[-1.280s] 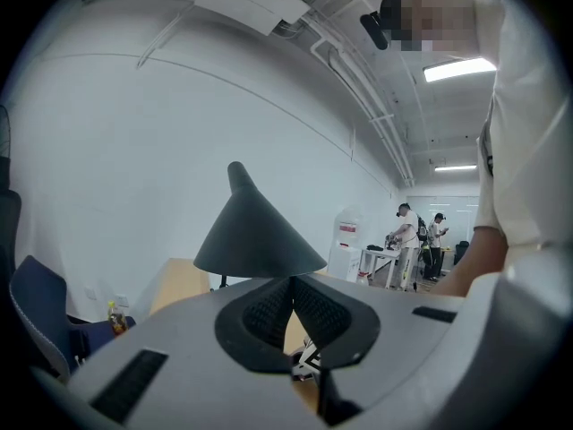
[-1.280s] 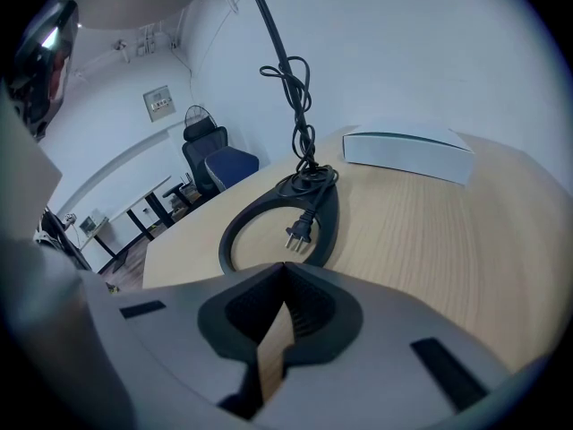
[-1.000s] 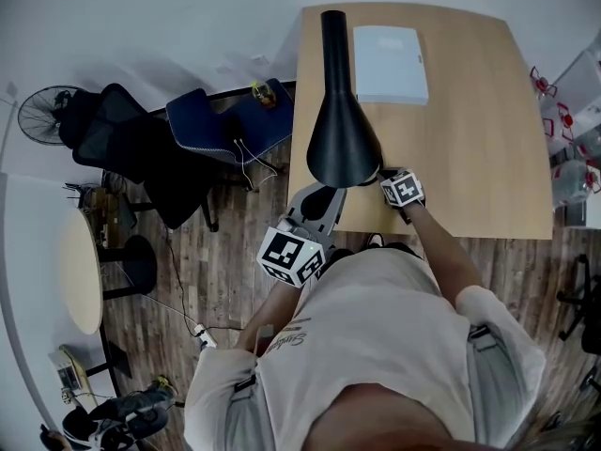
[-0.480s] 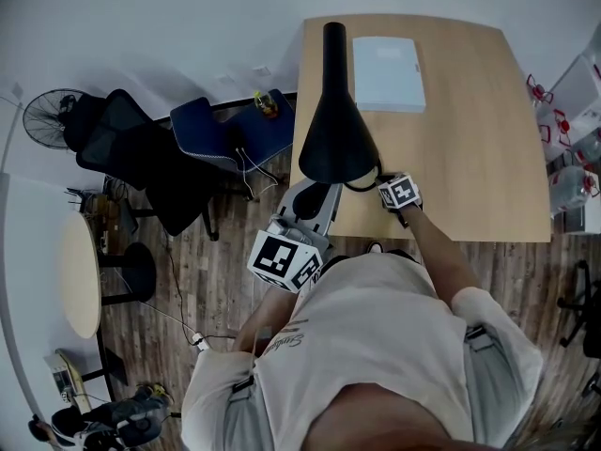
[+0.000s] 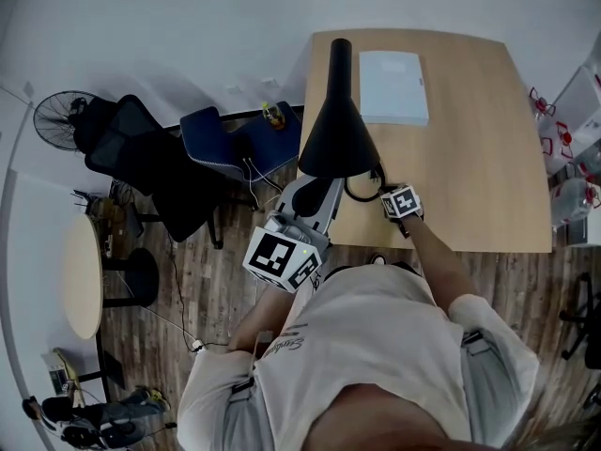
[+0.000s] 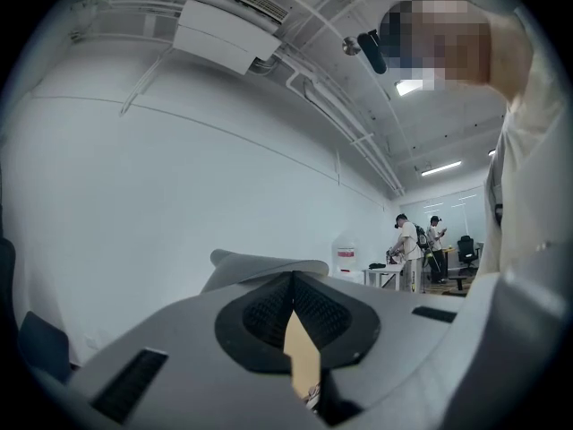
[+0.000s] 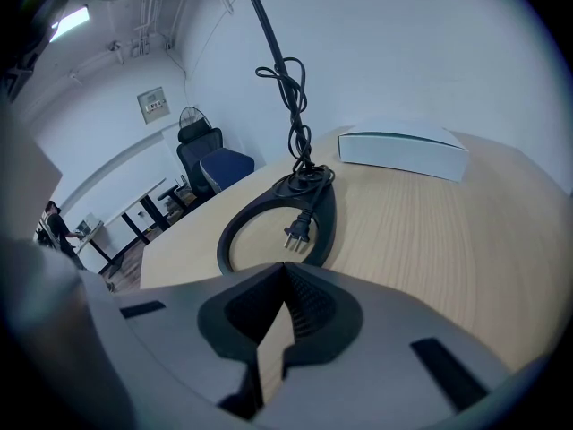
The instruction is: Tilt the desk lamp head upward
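Now the black lamp head sits further up the desk than a second ago, and its wide mouth no longer covers the ring base — the base and a loose plug show beside it. That suggests the upward tilt is under way or nearly made. The cone's long axis runs from its narrow neck at the far edge towards the person, mouth nearest them. The left gripper is just under the rim, jaws together on nothing, aimed at the ceiling — contact I cannot confirm. The right gripper, also closed and empty, is low beside the base.
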`<state>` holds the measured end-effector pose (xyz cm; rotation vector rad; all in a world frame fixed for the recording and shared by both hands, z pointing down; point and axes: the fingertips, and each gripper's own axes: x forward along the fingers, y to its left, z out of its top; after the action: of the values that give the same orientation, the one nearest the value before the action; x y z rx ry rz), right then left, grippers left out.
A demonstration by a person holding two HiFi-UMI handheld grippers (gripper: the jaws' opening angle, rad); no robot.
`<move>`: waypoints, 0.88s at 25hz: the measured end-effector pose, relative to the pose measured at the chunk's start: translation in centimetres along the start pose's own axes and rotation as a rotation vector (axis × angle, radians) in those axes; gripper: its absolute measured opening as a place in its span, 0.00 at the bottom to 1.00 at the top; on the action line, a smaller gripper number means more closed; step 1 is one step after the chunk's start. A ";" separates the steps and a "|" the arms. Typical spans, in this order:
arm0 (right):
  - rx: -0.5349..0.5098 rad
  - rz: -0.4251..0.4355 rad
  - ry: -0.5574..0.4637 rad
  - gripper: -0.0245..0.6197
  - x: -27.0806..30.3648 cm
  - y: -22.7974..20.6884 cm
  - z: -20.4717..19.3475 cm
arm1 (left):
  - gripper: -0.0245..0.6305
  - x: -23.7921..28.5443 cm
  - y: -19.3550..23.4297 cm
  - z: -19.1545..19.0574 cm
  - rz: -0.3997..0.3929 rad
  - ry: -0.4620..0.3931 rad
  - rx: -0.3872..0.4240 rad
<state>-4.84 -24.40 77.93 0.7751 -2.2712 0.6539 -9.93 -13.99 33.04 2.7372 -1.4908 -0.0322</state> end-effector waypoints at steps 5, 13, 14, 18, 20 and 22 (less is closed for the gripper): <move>0.004 -0.003 -0.004 0.03 0.0 -0.1 0.0 | 0.06 0.4 -0.2 1.3 -0.019 -0.015 0.020; 0.029 0.011 -0.004 0.03 0.0 0.1 -0.2 | 0.06 1.4 0.1 3.5 -0.032 -0.046 0.031; 0.028 0.013 -0.004 0.03 0.1 0.2 -0.2 | 0.06 1.5 0.2 3.8 -0.031 -0.051 0.026; -0.005 0.019 0.008 0.03 0.2 0.5 -0.2 | 0.06 1.8 0.5 5.0 -0.030 -0.057 0.041; -0.008 0.026 0.010 0.03 0.3 0.7 -0.2 | 0.06 2.0 0.6 5.5 -0.033 -0.061 0.055; -0.002 0.031 0.009 0.03 0.3 0.7 -0.2 | 0.06 2.1 0.8 6.1 -0.034 -0.070 0.071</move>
<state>-5.42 -23.88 78.07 0.7354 -2.2796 0.6683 -9.63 -16.27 26.90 2.8458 -1.4904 -0.0770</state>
